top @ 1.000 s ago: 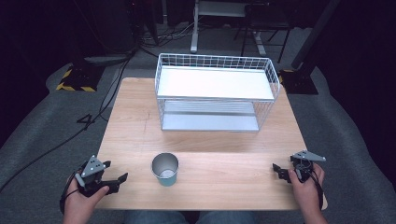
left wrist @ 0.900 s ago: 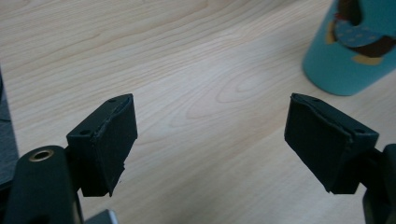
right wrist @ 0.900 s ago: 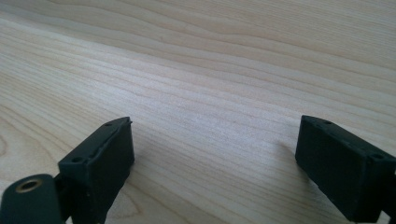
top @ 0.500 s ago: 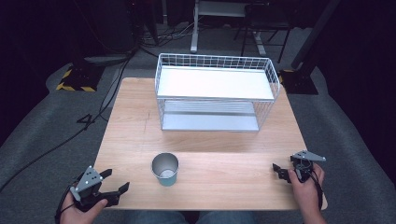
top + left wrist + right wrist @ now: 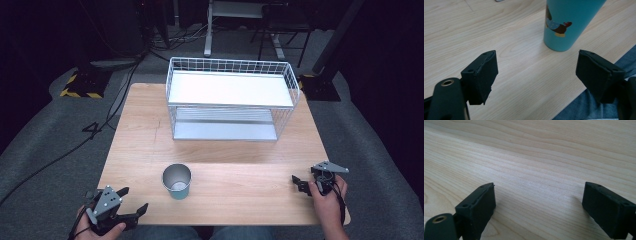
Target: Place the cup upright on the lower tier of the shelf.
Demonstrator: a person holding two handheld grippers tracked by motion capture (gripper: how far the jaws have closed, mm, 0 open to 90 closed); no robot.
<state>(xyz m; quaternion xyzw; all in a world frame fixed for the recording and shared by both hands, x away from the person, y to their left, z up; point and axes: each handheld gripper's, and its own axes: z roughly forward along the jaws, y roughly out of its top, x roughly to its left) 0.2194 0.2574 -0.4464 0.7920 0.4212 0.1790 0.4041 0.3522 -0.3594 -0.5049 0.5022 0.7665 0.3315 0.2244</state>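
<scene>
A teal metal cup (image 5: 176, 181) stands upright on the wooden table (image 5: 240, 155), near its front edge and left of centre. In the left gripper view the cup (image 5: 569, 22) shows a cartoon dog print and stands ahead and to the right of the jaws. My left gripper (image 5: 134, 199) hangs open at the table's front left corner, a short way left of the cup, holding nothing (image 5: 539, 72). At the front right my right gripper (image 5: 298, 183) is open too, low over bare wood (image 5: 541, 205).
A white two-tier wire rack (image 5: 230, 97) stands at the back half of the table, both shelves bare. Cables and stand legs lie on the dark floor beyond. A trouser leg (image 5: 589, 107) shows past the table's near edge.
My left gripper has drawn back toward the table's near edge and shifted slightly right, still open. The right gripper and the cup have stayed put.
</scene>
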